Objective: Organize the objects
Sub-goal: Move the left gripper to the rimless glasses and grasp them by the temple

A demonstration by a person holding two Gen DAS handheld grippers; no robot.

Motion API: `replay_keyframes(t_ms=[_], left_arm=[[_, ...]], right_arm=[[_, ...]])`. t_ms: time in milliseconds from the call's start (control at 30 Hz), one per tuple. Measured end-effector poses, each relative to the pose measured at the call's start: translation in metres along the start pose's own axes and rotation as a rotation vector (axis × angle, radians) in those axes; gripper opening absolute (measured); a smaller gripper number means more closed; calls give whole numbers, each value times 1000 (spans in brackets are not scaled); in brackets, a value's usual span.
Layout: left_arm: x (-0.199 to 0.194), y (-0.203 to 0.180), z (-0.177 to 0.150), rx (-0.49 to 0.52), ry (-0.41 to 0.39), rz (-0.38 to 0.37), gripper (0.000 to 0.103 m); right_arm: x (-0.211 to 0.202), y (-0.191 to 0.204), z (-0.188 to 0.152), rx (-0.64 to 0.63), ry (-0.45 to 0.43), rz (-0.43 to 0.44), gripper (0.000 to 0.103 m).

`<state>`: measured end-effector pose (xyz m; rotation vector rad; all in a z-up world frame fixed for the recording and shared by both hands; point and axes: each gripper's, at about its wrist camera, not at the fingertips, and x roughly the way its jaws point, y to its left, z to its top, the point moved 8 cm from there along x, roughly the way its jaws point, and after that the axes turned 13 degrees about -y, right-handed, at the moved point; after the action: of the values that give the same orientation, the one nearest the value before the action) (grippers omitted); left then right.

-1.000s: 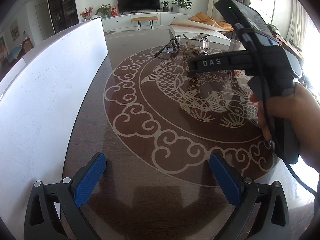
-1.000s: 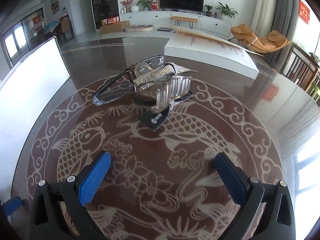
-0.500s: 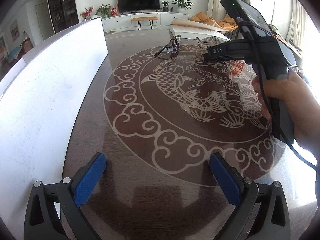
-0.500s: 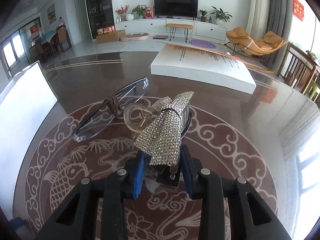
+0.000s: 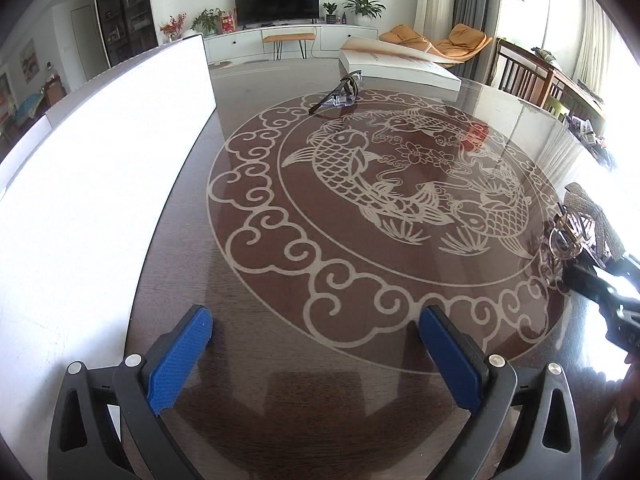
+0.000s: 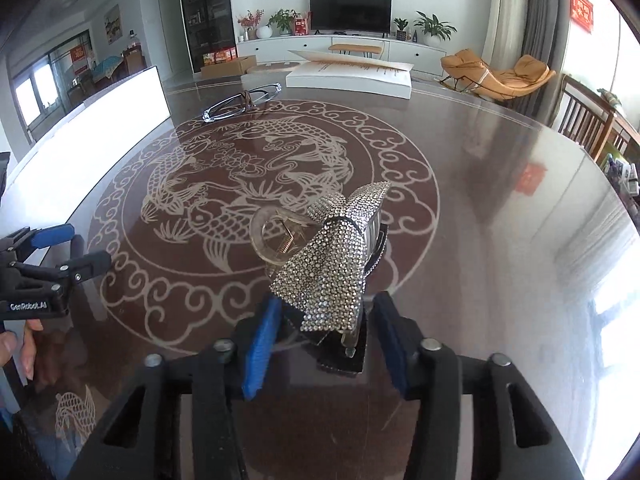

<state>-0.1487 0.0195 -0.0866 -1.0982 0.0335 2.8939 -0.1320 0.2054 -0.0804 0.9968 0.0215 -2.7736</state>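
Right hand-held gripper clamping rhinestone hair clip, left hand-held gripper spread wide, glasses beyond

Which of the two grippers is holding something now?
The right gripper: it is shut on the rhinestone hair clip. The left gripper is open, with nothing between its fingers.

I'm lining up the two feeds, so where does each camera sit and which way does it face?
Left wrist: on the left gripper, low over the table, facing the TV wall; its open blue fingers show, and the right gripper enters at right.
Right wrist: on the right gripper, facing the same wall; its fingers clamp the hair clip, left gripper at left.
Shared: glasses, both grippers, hair clip.
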Motion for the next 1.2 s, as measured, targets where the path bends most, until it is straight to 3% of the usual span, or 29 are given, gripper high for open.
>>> replay_keyframes(t_ms=[33, 167, 233, 467, 967, 1200], left_arm=[[0, 0, 0, 0, 0, 0, 103], [0, 0, 0, 0, 0, 0, 103], [0, 0, 0, 0, 0, 0, 103], [11, -3, 9, 11, 12, -16, 103], [125, -16, 110, -1, 36, -4, 103], [181, -16, 157, -12, 166, 9, 103]], right_arm=[[-4, 3, -4, 4, 3, 11, 92], [-6, 23, -12, -82, 15, 11, 92], [-5, 27, -12, -115, 19, 3, 96], [-4, 23, -16, -88, 40, 12, 102], [-5, 23, -16, -87, 41, 10, 103], [-5, 23, -16, -88, 41, 10, 103]])
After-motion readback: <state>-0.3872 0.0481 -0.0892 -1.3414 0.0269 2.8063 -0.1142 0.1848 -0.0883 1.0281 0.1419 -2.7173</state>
